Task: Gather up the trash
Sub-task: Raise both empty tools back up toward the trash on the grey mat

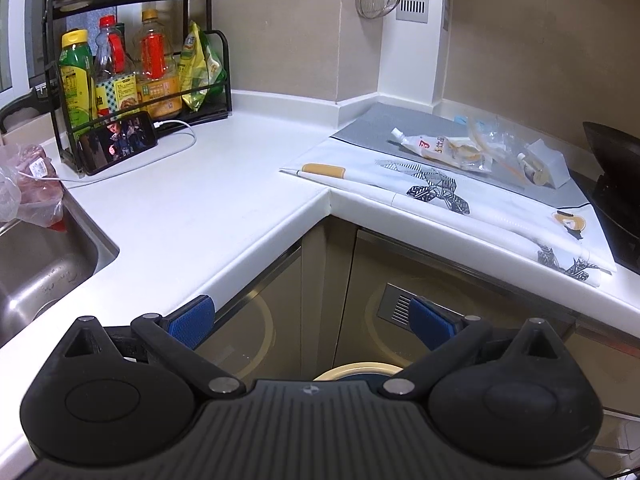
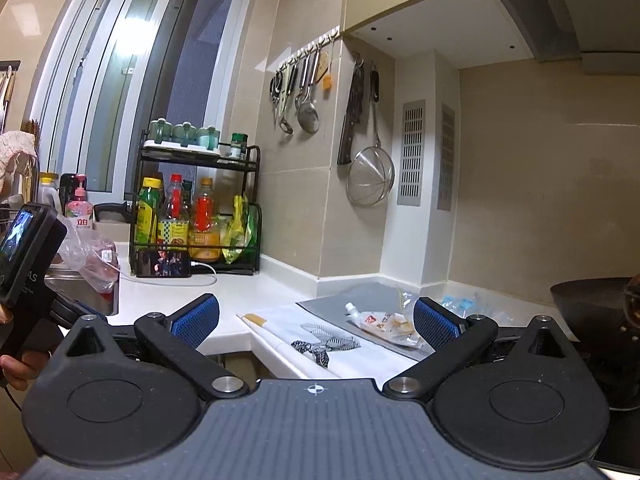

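Blue-padded jaws on my left gripper [image 1: 312, 320] and right gripper [image 2: 316, 318] both spread wide, empty, level off the desk [image 1: 208, 200]; clear wrappers [image 1: 492, 148] hard to make out.

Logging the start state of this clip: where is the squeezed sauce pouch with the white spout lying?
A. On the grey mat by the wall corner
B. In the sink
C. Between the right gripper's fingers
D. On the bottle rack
A: the sauce pouch lies flat on the grey mat, and both grippers are open and empty.
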{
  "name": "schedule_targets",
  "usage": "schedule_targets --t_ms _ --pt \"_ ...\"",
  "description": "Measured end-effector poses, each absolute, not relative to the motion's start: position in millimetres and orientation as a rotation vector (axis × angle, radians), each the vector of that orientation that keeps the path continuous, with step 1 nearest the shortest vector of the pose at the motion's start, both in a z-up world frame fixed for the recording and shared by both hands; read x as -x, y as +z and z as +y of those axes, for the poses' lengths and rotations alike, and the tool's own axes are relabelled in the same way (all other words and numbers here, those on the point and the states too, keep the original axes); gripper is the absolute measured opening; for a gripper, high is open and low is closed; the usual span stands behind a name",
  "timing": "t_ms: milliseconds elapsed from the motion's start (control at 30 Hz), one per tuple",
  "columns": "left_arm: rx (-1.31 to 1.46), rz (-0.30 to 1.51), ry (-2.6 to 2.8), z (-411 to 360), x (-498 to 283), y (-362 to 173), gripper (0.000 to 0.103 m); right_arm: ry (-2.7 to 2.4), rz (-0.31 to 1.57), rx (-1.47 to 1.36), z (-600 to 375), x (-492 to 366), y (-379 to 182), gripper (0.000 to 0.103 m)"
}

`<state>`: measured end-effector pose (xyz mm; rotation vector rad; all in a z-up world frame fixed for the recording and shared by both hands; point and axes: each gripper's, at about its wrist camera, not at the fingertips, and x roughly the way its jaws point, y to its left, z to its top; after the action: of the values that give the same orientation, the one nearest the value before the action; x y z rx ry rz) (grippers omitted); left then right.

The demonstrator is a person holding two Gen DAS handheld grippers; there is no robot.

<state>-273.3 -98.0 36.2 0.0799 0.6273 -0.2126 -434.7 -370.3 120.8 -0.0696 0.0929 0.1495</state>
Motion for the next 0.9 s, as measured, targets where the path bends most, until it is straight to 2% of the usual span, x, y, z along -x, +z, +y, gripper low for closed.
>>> schedule_targets --t_ms 900 --pt "-0.132 0.651 -0.230 -121 249 29 0.103 0.126 0.166 0.049 -374 409 95 0.103"
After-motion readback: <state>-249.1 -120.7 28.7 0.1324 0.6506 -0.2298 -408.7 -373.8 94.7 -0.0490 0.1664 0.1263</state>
